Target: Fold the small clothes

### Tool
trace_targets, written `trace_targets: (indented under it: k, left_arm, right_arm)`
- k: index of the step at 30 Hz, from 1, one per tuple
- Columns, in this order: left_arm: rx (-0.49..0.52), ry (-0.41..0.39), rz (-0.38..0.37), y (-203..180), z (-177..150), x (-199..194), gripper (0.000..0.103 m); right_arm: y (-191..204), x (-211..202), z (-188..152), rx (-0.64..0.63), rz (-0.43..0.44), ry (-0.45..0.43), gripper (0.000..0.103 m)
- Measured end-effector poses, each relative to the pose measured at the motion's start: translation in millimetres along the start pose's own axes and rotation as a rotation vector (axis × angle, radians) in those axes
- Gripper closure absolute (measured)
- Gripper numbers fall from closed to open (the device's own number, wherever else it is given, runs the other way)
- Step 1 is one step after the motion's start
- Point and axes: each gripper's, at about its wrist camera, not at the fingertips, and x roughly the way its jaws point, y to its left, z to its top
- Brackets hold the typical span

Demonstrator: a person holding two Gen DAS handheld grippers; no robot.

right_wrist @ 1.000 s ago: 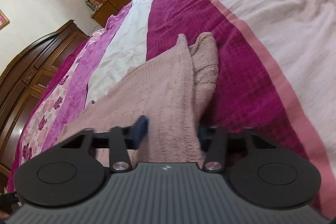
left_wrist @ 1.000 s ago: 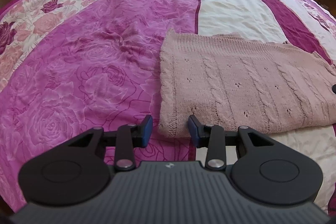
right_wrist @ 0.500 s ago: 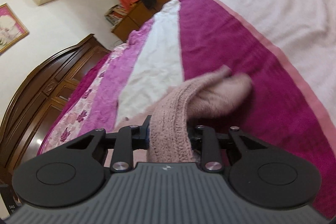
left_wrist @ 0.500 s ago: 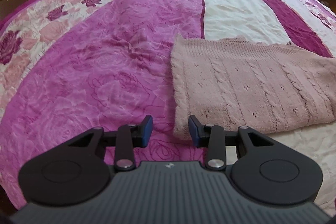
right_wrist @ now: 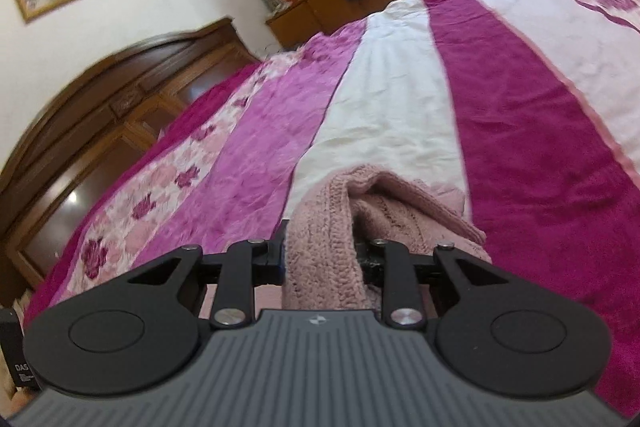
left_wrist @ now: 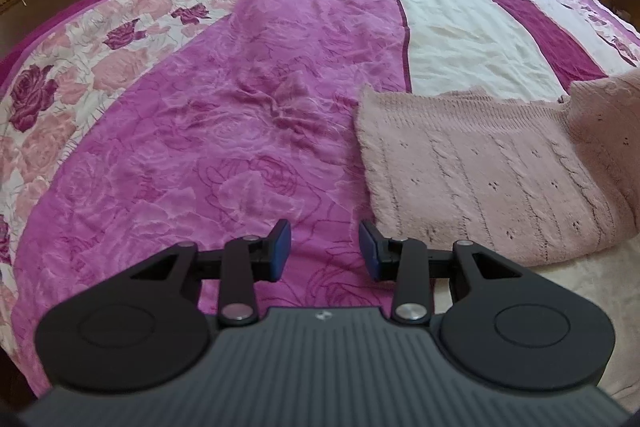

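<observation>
While the left gripper (left_wrist: pixel 324 251) is hovering over the bedspread (left_wrist: pixel 248 131) with jaws apart and holding nothing, the pink sweater (left_wrist: pixel 492 179) is lying flat just to its right, near corner beside the right finger (left_wrist: pixel 370 249) but not between the pads. Further right, one sweater edge is rising off the bed. The right gripper (right_wrist: pixel 320 259) is clamping a bunched fold of the sweater (right_wrist: pixel 328 239), lifting it above the bedspread (right_wrist: pixel 520 131). A wardrobe (right_wrist: pixel 100 115) is standing far left.
</observation>
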Motion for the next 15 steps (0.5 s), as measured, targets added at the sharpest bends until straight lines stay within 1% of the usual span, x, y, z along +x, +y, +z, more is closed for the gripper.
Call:
trace_targets:
  k: [6, 11, 15]
  left_arm:
    - [0.002, -0.031, 0.018, 15.1, 7.4, -6.9, 0.064]
    - [0.000, -0.055, 0.032, 29.9, 10.7, -13.0, 0.064]
    - [-0.014, -0.058, 0.044, 42.3, 9.3, -13.6, 0.064]
  right_arm:
    - [59.2, 32.0, 1.4, -0.081, 0.009, 0.076, 0.074]
    - [105.2, 64.1, -8.5, -0.131, 0.033, 0.148, 0.074]
    - [139.0, 96.4, -24.2, -0.194, 0.011, 0.210, 0.074]
